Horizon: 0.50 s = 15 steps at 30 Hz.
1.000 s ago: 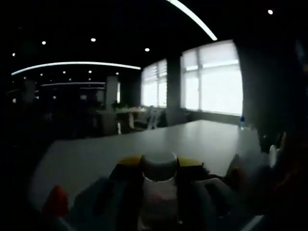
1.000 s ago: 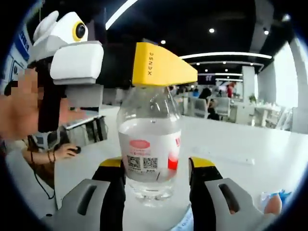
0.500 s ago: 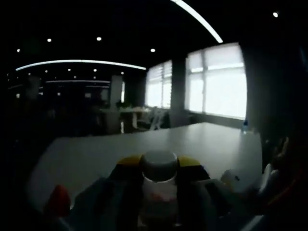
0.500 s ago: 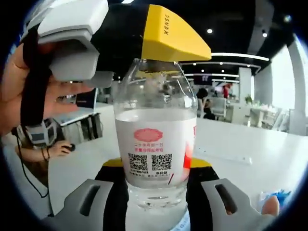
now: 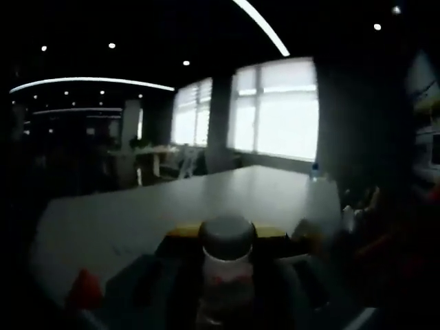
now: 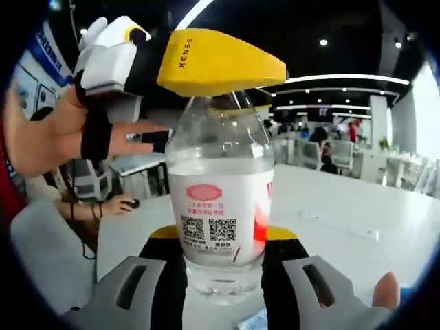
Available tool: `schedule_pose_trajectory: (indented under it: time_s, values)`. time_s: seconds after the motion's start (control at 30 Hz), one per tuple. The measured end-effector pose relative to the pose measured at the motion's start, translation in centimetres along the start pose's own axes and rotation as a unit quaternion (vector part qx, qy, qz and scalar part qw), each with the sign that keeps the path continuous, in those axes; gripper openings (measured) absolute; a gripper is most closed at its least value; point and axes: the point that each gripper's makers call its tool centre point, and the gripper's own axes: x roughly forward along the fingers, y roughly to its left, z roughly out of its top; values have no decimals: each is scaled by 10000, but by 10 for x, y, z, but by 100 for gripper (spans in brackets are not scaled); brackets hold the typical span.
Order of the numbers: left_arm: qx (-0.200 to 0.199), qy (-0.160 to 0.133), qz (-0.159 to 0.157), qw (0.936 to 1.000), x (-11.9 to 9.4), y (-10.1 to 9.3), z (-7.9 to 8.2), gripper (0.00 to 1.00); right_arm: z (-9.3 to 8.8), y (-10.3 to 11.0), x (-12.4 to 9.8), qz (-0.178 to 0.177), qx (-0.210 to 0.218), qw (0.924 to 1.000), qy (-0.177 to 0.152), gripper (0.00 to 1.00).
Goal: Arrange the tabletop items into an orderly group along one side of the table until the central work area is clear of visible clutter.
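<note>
- Step in hand (judged): the bottle (image 6: 218, 206) is gripped at two heights at once, so only one tool should carry it. Advice: let one grip take the load, free the other straight off without twisting, and keep the bottle upright while it goes to the table's side.
- Handling (judged): clear plastic, partly filled with water, so the weight sits low and may slosh. A grip on the body is steadier than one on the cap. Move slowly.
- Left gripper (image 5: 227, 237): jaws drawn in narrow, one yellow tip on each side of the bottle's cap (image 5: 226, 236), right at the tips. The picture is dark; contact looks firm, but I cannot read how hard it pinches.
- The left gripper seen from the right gripper view (image 6: 206, 65): it comes in from above and to the left, carried by a hand (image 6: 51, 134), and its yellow jaw lies over the bottle's top.
- Right gripper (image 6: 218, 240): jaws closed on the bottle's lower body, a yellow-edged pad pressed against each side of the label. The bottle stands upright between them, straight ahead.
- Table (image 6: 357, 206): white top stretching beyond the bottle. A thin pale strip lies ahead and to the right; too small to name.
- Risk (judged): the two grips pulling apart could tilt the bottle or loosen the cap.
</note>
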Motion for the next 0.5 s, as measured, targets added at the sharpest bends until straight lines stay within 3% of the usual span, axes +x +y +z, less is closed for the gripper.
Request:
schedule_pose_trajectory:
  time_s: [0.03,0.07,0.13,0.17,0.2,0.27,0.33,0.4,0.5]
  values:
    - [20,38,-148,9999,-1,-4,0,24,0,6,-3,171,46,9998,-17,40]
    - [125,44,-520,9986,-3,-14,1,24,0,13,-4,359,98,9993,-37,40]
    - [232,82,-745,9969,-7,-20,0,24,1,24,-10,669,213,9975,-40,40]
    - [292,114,-1236,9918,-12,-35,0,24,0,33,-13,878,168,9960,-30,40]
    - [318,128,-1281,9912,-15,-36,0,24,0,38,-15,987,183,9949,-29,40]
    - [478,212,-1827,9818,-26,-51,-4,25,-1,52,-21,1294,192,9914,21,40]
    - [525,213,-2096,9761,-35,-57,-5,25,-1,65,-26,1556,308,9873,48,40]
    - [346,129,-2552,9662,-46,-67,-1,25,3,80,-32,1884,355,9815,-26,40]
    - [173,4,-2985,9543,-59,-77,4,24,9,95,-38,2123,360,9765,-51,41]
